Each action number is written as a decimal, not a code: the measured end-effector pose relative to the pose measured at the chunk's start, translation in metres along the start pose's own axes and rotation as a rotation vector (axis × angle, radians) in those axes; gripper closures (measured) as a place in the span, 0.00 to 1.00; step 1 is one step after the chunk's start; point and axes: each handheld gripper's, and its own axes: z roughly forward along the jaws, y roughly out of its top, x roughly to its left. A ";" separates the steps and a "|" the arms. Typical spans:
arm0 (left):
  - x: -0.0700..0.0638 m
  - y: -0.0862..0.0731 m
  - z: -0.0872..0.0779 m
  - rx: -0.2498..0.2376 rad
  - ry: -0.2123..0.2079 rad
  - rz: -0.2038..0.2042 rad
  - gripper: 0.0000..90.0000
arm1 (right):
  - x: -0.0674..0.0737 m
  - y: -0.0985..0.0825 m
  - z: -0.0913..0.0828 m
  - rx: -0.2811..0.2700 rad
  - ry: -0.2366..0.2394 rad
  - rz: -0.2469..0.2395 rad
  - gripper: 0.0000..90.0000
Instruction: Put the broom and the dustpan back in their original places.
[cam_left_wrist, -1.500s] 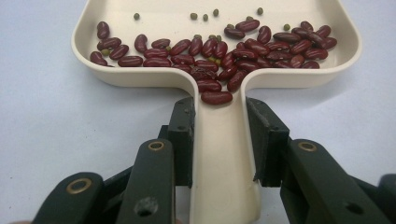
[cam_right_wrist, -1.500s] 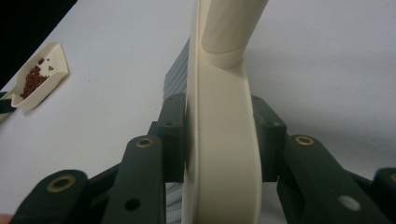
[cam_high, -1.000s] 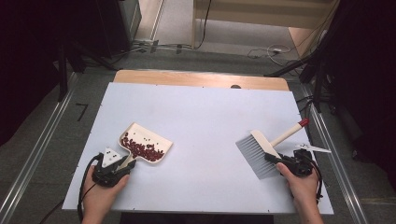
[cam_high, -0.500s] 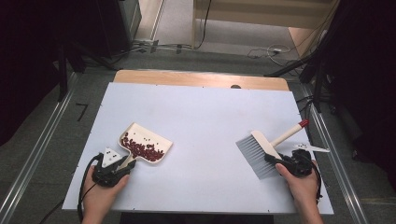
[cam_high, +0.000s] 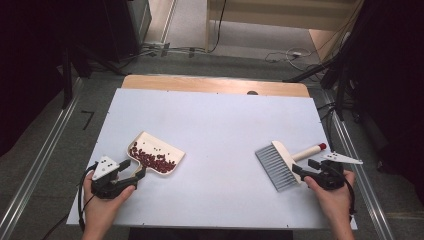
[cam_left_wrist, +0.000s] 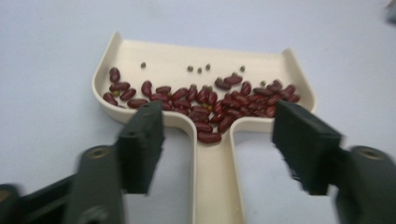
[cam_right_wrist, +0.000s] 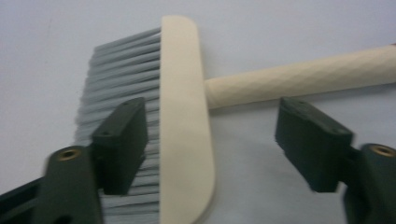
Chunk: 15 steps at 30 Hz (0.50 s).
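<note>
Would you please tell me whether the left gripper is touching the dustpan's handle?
Apart. In the left gripper view, the left gripper has just been opening, and bare table shows between each pad and the dustpan's handle.

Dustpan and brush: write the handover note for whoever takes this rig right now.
Left tool: jaws open, just been opening, standing either side of the dustpan handle without pressing it.
Right tool: jaws open, just been opening, astride the end of the brush head, not gripping.
Dustpan lies flat on the table at front left, holding the red beans and a few small dark bits.
Brush lies flat at front right, bristles facing the dustpan.
Done: beans are in the dustpan; I see none loose on the table.
Left: probably only to draw both hands back; emptying the pan, if wanted, is not started.
</note>
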 end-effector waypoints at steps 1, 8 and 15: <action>0.002 0.000 -0.002 -0.006 -0.014 -0.010 0.52 | -0.003 0.000 -0.002 -0.008 -0.002 0.003 0.44; 0.021 -0.001 -0.013 -0.013 -0.022 -0.069 0.78 | -0.018 0.003 -0.001 -0.010 -0.107 0.056 0.72; 0.039 -0.009 -0.020 0.001 -0.026 -0.105 1.00 | -0.032 0.015 0.007 0.029 -0.196 0.063 0.92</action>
